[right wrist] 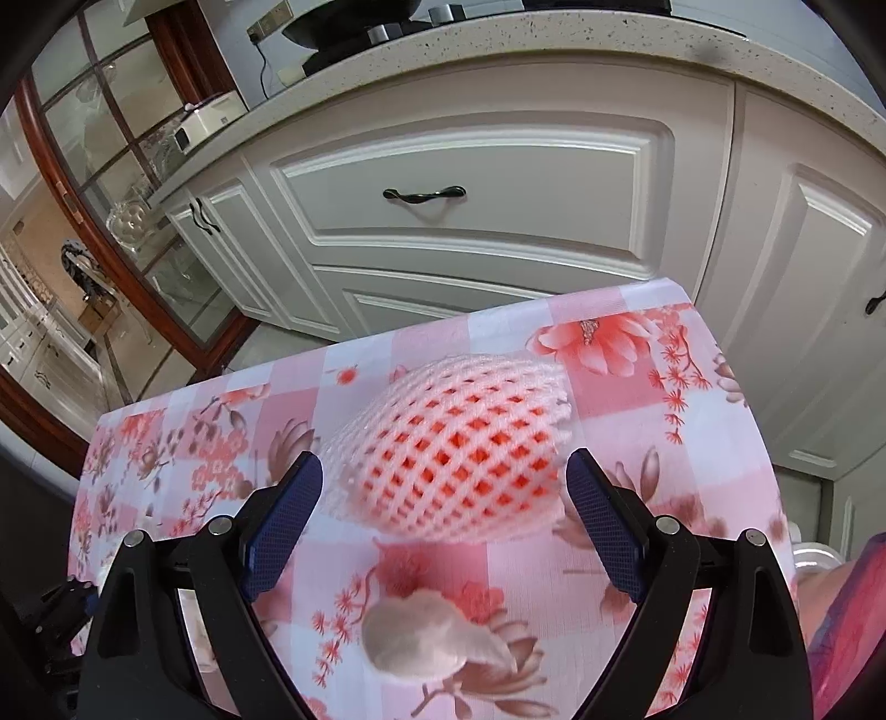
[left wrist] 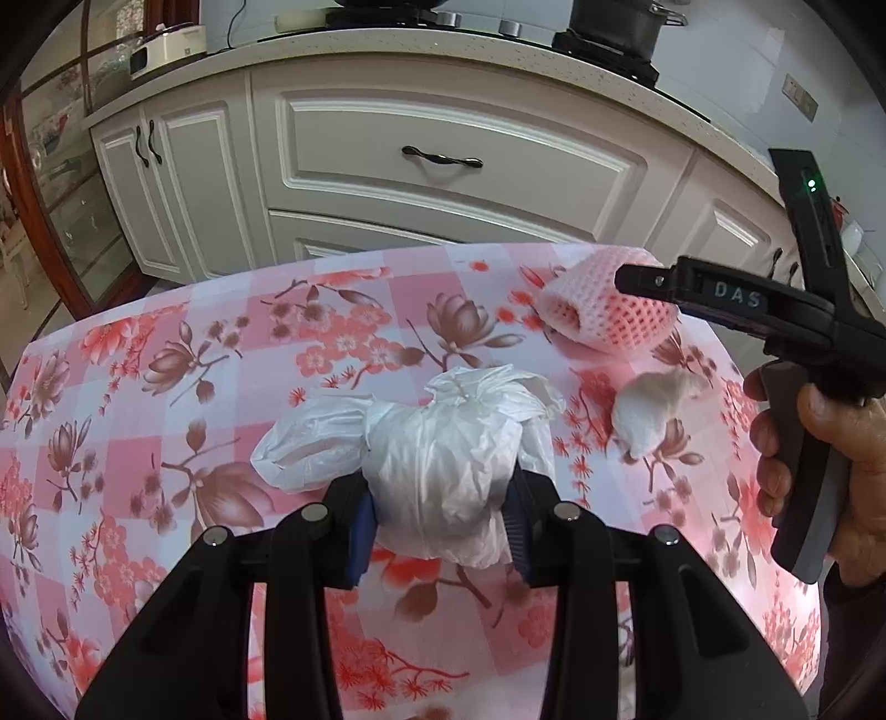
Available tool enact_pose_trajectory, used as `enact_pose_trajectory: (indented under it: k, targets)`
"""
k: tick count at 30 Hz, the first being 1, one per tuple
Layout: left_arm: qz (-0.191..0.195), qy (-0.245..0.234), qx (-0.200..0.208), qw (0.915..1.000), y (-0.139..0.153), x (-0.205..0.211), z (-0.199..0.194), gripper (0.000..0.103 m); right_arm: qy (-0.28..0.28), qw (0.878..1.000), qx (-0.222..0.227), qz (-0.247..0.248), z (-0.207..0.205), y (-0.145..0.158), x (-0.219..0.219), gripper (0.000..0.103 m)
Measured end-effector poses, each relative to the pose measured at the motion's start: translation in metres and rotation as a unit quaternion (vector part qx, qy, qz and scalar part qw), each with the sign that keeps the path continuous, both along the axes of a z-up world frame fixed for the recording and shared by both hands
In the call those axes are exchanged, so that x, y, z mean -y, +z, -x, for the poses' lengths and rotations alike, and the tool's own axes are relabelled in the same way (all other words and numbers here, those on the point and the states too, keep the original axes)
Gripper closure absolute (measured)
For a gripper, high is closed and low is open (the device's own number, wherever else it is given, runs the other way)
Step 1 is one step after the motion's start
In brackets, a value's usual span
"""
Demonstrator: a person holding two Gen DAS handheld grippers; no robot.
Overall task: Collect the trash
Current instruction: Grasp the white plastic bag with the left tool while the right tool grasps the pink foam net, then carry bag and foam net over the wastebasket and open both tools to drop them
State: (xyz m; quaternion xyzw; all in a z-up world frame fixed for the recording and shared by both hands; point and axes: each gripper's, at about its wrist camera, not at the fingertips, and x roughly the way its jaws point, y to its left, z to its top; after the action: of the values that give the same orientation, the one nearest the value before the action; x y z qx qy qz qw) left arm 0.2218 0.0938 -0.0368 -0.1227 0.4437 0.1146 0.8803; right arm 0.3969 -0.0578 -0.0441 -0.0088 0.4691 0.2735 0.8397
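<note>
A crumpled white plastic bag [left wrist: 443,443] hangs just above the floral tablecloth, with my left gripper [left wrist: 440,498] shut on its lower part. A pink foam fruit net [left wrist: 603,310] lies near the table's far right edge. My right gripper [right wrist: 443,465] stands open over it, its blue pads [right wrist: 282,520] apart from the net [right wrist: 454,454] on either side. In the left wrist view the right gripper [left wrist: 626,282] reaches in from the right, held by a hand [left wrist: 819,432]. A crumpled white tissue [left wrist: 653,410] lies between bag and net, below the right gripper's fingers [right wrist: 421,637].
The table [left wrist: 166,387] wears a pink checked cloth with flowers. Beyond its far edge stand white kitchen cabinets [left wrist: 443,160] under a speckled counter with a pot [left wrist: 614,27] and appliances. A wood-framed glass door [right wrist: 83,166] is at the left.
</note>
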Motion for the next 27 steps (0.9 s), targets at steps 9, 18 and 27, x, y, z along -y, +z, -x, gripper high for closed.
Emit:
enact_pose_trajectory:
  k: [9, 18, 27]
  targets:
    - [-0.003, 0.002, -0.001, 1.0, 0.0, -0.002, -0.007, 0.066, 0.024, 0.999, -0.011, 0.02, -0.01, -0.017, -0.014, 0.061]
    - [-0.008, -0.001, 0.004, 1.0, 0.006, 0.004, -0.01, 0.066, 0.025, 0.999, 0.014, 0.016, 0.0, -0.003, 0.001, 0.073]
    - [-0.017, -0.014, 0.02, 0.9996, 0.023, 0.023, -0.012, 0.066, 0.002, 0.999, 0.034, 0.0, 0.016, 0.025, 0.045, 0.073]
